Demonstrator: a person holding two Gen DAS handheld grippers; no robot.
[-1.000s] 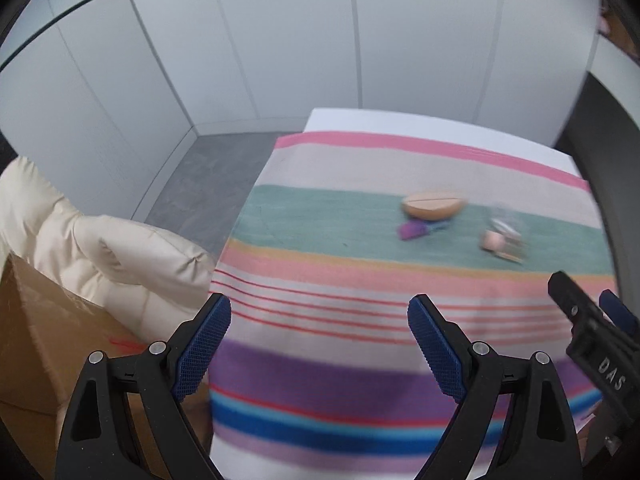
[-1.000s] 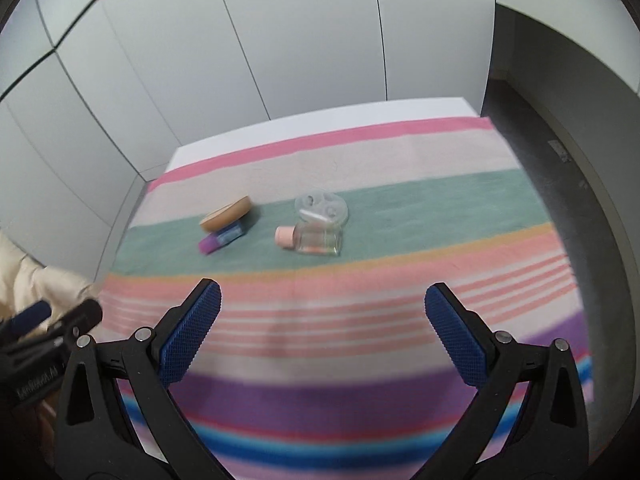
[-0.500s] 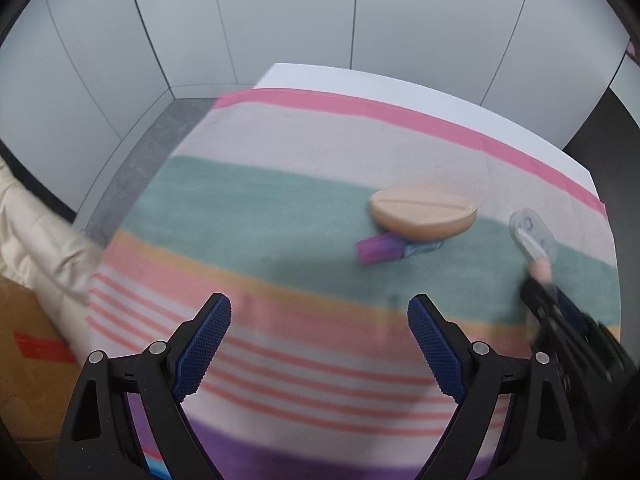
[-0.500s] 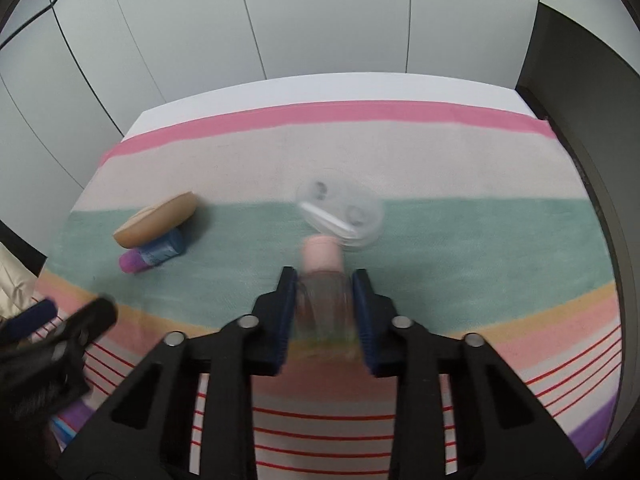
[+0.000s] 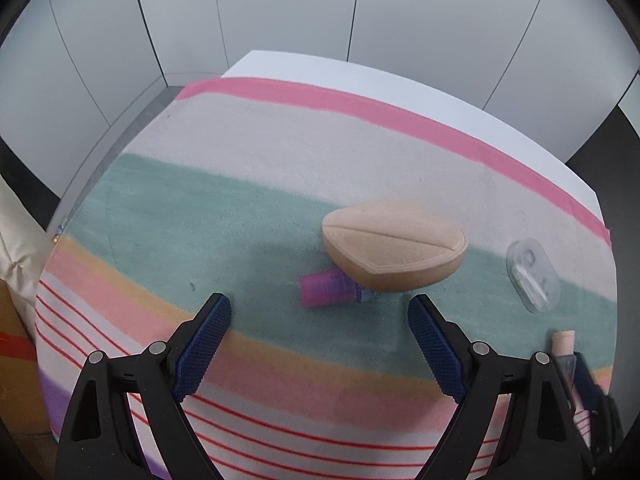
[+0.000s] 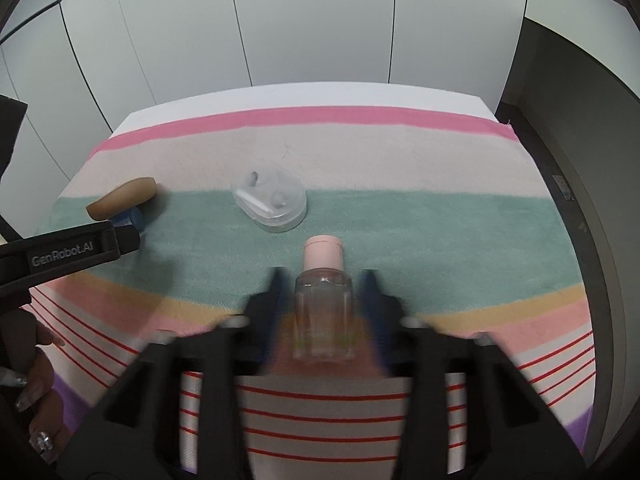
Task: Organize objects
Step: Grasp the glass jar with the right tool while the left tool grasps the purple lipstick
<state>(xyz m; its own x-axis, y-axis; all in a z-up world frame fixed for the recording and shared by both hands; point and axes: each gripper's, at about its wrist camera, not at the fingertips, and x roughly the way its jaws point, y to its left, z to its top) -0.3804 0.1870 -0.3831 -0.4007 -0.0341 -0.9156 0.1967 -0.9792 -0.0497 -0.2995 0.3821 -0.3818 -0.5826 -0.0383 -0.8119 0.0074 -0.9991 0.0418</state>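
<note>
Moved: both grippers dropping closer; R jaws just been opening.
R gripper: fingers parting, bottle between, untouched, cap at 12.
L gripper: fingers apart, purple tube lying crosswise at 12.

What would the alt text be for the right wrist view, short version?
The right gripper, its jaws blurred and just opened a little, straddles a small clear bottle with a pink cap lying on a striped cloth. Beyond it sits a clear plastic case; at far left, the left gripper reaches toward a tan puff.
</note>
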